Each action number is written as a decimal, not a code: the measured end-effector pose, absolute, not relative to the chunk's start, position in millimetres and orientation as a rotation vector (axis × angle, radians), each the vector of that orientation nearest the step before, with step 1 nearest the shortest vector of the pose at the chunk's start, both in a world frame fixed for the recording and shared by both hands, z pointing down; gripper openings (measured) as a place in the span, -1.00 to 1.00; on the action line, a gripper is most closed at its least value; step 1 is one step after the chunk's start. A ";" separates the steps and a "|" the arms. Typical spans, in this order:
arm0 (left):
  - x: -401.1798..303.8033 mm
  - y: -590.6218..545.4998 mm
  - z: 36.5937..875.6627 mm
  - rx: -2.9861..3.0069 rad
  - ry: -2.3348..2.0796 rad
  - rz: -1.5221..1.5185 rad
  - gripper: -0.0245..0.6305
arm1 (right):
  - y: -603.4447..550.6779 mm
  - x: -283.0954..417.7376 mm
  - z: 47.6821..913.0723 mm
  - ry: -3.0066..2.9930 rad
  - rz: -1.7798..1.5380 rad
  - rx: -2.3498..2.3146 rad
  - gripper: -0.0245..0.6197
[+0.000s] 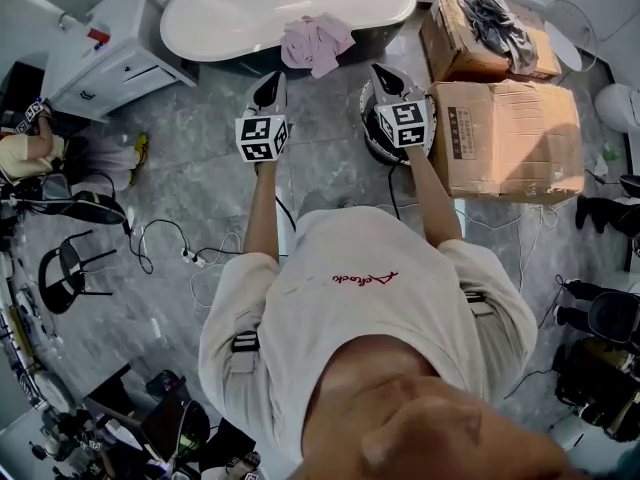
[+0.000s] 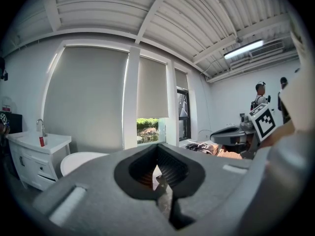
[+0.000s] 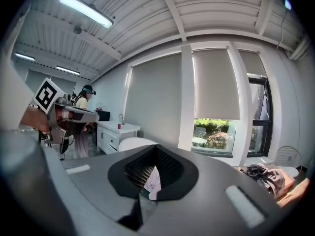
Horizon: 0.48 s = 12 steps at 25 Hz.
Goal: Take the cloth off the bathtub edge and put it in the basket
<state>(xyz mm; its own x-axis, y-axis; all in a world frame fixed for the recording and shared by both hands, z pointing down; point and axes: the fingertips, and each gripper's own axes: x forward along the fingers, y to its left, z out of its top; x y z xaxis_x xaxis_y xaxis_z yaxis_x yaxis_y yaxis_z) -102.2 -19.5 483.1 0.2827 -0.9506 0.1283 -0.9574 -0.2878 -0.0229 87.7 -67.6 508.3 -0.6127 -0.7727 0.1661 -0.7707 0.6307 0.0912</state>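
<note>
Cloth not picked up: pink crumpled cloth (image 1: 316,43) lies draped over the near rim of white oval bathtub (image 1: 250,13), on the rim's right half, with part of it hanging down the dark outer wall.

Left tool (image 1: 270,88) is held out over grey marbled floor (image 1: 200,178). Its tip points at the tub, below and left of the cloth and apart from it. The left gripper view shows its jaws closed together with nothing between them.

Right tool (image 1: 388,78) is held about level with the left one, to its right, also apart from the cloth. The right gripper view shows its jaws pressed together and empty, with window and blinds ahead.

Round dark basket with pale rim (image 1: 372,140) sits on the floor below the tub's right end, just beside the left side of large brown cardboard box (image 1: 515,138). In the head view the right tool overlaps the basket and hides most of it, so its contents cannot be told.

Smaller cardboard box (image 1: 470,53) stands behind the large one with dark clothes (image 1: 495,18) heaped on top. White vanity cabinet (image 1: 110,53) stands at the tub's left end. Loose cables (image 1: 165,238) lie on the floor at left. Person in white shirt (image 1: 370,298) holds both tools with arms stretched forward.
</note>
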 end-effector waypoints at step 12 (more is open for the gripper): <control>-104.7 -21.2 496.3 2.439 -1.858 0.201 -0.92 | -74.0 80.5 518.2 -2.677 -0.013 1.236 -0.90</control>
<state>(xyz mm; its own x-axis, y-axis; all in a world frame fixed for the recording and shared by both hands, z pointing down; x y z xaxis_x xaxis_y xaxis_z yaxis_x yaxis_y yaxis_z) -104.7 -21.2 496.3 0.2611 -0.9542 0.1457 -0.9633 -0.2673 -0.0241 80.5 -74.0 518.2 -0.6333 -0.7549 0.1707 -0.7532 0.6518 0.0882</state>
